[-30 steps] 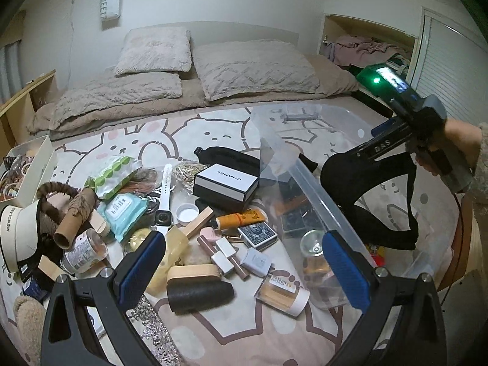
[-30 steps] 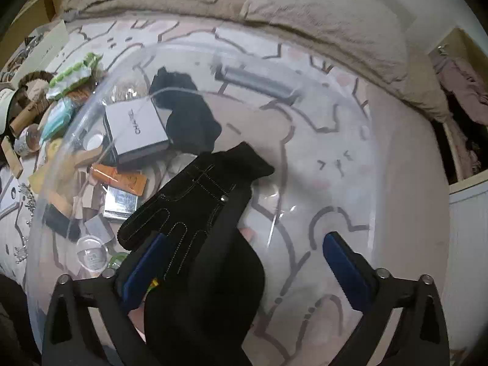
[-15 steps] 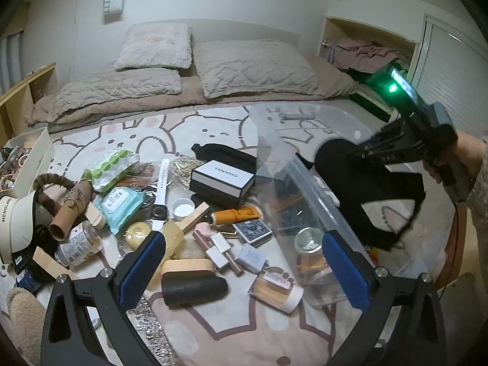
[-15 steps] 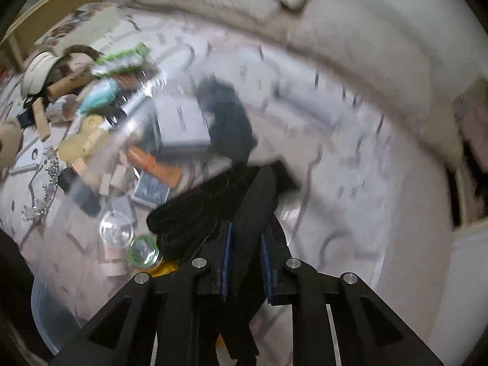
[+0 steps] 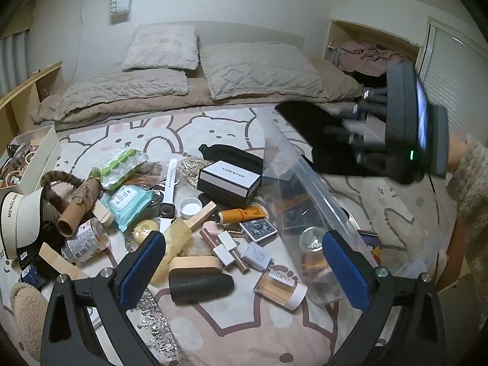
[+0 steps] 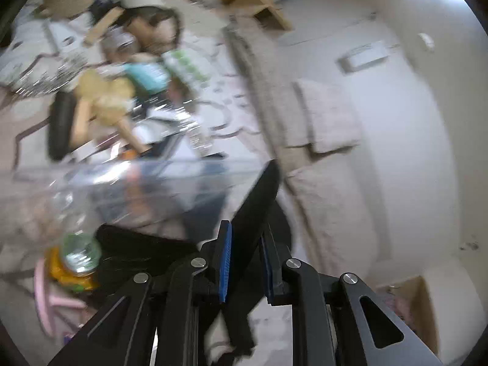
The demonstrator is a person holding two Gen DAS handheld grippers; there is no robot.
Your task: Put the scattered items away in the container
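Note:
A clear plastic container (image 5: 317,189) sits on the bed at the right, with a few small things inside. My right gripper (image 6: 244,262) is shut on a strip of black fabric (image 6: 256,201). In the left wrist view that gripper (image 5: 344,134) is blurred and rolled on its side above the container's far end, the black fabric (image 5: 308,134) hanging from it. My left gripper (image 5: 244,238) hovers open over the scattered pile with nothing between its pads. Below it lie a black cylinder (image 5: 199,283), a Chanel box (image 5: 228,178), a white watch (image 5: 167,195) and a card deck (image 5: 259,228).
An open white box (image 5: 33,155) of hair bands stands at the left edge, beside a cream visor (image 5: 15,216). Pillows (image 5: 259,70) line the head of the bed. A wooden shelf runs along the left wall, and a person's sleeve (image 5: 469,180) enters at the right.
The right gripper went from wide open to shut on the black fabric, then rolled onto its side and swung it up toward the container's far end. The left gripper stayed put.

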